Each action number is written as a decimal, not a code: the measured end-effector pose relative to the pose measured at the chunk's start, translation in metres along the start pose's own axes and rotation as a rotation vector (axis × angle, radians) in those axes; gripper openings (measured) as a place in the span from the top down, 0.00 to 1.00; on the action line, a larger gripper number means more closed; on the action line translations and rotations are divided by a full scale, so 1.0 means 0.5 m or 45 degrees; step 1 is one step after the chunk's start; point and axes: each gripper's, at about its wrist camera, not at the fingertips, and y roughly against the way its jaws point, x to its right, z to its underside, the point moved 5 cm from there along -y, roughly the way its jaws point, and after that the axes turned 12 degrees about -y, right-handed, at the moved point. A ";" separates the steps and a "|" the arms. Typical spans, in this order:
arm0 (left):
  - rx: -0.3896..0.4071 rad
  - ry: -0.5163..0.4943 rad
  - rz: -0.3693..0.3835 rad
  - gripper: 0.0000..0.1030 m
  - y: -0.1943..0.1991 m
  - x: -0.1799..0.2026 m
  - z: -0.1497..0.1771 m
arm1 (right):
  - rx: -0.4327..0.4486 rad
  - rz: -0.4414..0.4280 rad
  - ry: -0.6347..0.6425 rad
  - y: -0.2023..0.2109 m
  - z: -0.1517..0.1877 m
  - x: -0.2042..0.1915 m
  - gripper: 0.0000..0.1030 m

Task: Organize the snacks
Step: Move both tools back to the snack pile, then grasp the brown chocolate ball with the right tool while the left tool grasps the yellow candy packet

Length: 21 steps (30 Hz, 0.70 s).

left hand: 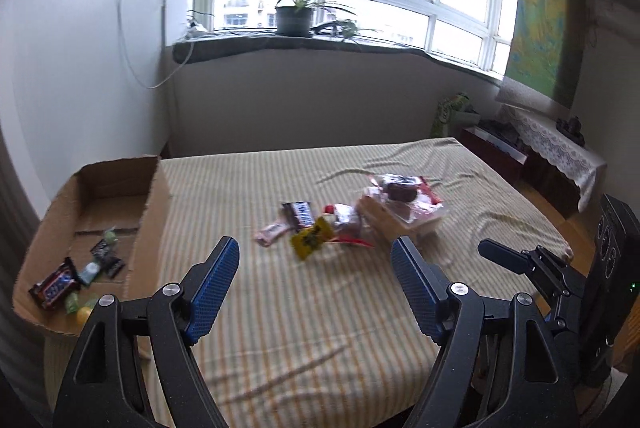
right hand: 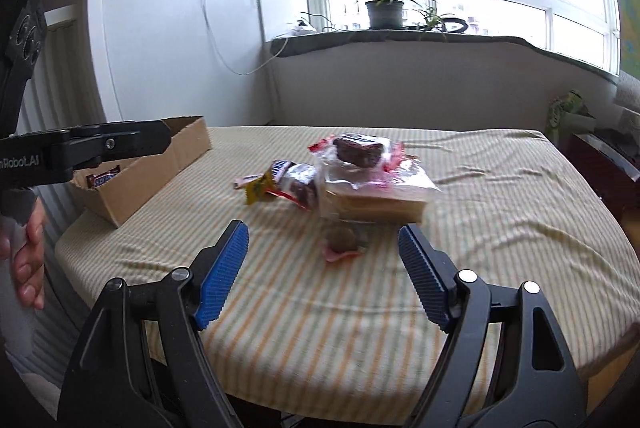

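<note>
A heap of wrapped snacks [left hand: 320, 228] lies mid-table on the striped cloth, with a yellow packet [left hand: 310, 238], a dark bar [left hand: 300, 214] and a brown cake in clear wrap [left hand: 400, 188] on a tan pack. My left gripper [left hand: 316, 254] hovers open in front of the heap, nothing between its fingers. In the right wrist view the same heap [right hand: 320, 180] sits beyond my open right gripper [right hand: 322, 236], and a small round brown snack [right hand: 342, 240] lies just past its fingertips. The cardboard box [left hand: 152, 212] at the left holds several snacks.
The right gripper's body [left hand: 560, 276] shows at the right edge of the left wrist view. A hand [right hand: 28, 256] holds the left gripper's handle at the left of the right wrist view. A windowsill with a potted plant [left hand: 294, 14] is behind the table [left hand: 280, 328].
</note>
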 end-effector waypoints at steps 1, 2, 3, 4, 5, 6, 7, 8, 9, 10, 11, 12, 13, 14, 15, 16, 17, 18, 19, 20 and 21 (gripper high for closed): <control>0.002 -0.021 0.011 0.24 -0.002 0.017 -0.004 | 0.004 0.010 -0.015 0.005 -0.002 0.015 0.22; 0.002 -0.036 0.020 0.24 -0.003 0.029 -0.008 | 0.007 0.015 -0.027 0.009 -0.002 0.026 0.22; 0.001 -0.045 0.025 0.24 -0.004 0.038 -0.012 | 0.010 0.017 -0.034 0.012 -0.004 0.033 0.22; -0.003 -0.050 0.027 0.24 -0.005 0.043 -0.014 | 0.014 0.018 -0.038 0.014 -0.004 0.037 0.22; -0.007 -0.051 0.027 0.24 -0.006 0.046 -0.015 | 0.017 0.016 -0.041 0.016 -0.004 0.040 0.21; -0.010 -0.050 0.027 0.24 -0.006 0.047 -0.016 | 0.019 0.012 -0.043 0.017 -0.002 0.040 0.17; -0.014 -0.048 0.025 0.24 -0.007 0.047 -0.016 | 0.022 0.009 -0.044 0.017 -0.001 0.038 0.16; -0.019 -0.046 0.023 0.24 -0.007 0.047 -0.015 | 0.026 0.005 -0.045 0.017 0.000 0.037 0.14; -0.024 -0.046 0.020 0.24 -0.008 0.048 -0.014 | 0.024 0.000 -0.045 0.016 0.003 0.036 0.14; -0.030 -0.047 0.018 0.24 -0.009 0.048 -0.012 | 0.016 -0.005 -0.046 0.013 0.006 0.034 0.14; -0.038 -0.049 0.016 0.24 -0.011 0.048 -0.010 | 0.004 -0.009 -0.044 0.009 0.010 0.032 0.14; -0.046 -0.051 0.014 0.24 -0.013 0.048 -0.007 | -0.008 -0.008 -0.041 0.004 0.014 0.031 0.14; -0.053 -0.049 0.014 0.24 -0.017 0.048 -0.004 | -0.020 -0.008 -0.037 -0.001 0.017 0.030 0.14; -0.060 -0.045 0.019 0.24 -0.022 0.047 -0.001 | -0.030 -0.007 -0.033 -0.005 0.020 0.030 0.14; -0.071 -0.039 0.025 0.24 -0.029 0.046 0.004 | -0.037 -0.001 -0.029 -0.009 0.022 0.030 0.14; -0.083 -0.033 0.030 0.24 -0.038 0.044 0.008 | -0.046 0.011 -0.022 -0.013 0.024 0.030 0.14; -0.097 -0.027 0.035 0.24 -0.050 0.040 0.014 | -0.058 0.023 -0.013 -0.019 0.026 0.030 0.14; -0.116 -0.022 0.034 0.24 -0.064 0.036 0.020 | -0.071 0.028 -0.007 -0.024 0.029 0.030 0.14; -0.139 -0.016 0.026 0.24 -0.080 0.030 0.028 | -0.088 0.034 -0.002 -0.031 0.032 0.029 0.14; -0.158 -0.014 0.020 0.24 -0.096 0.025 0.035 | -0.107 0.041 0.006 -0.038 0.035 0.028 0.14; -0.183 -0.013 0.010 0.24 -0.114 0.019 0.042 | -0.126 0.050 0.016 -0.045 0.037 0.027 0.14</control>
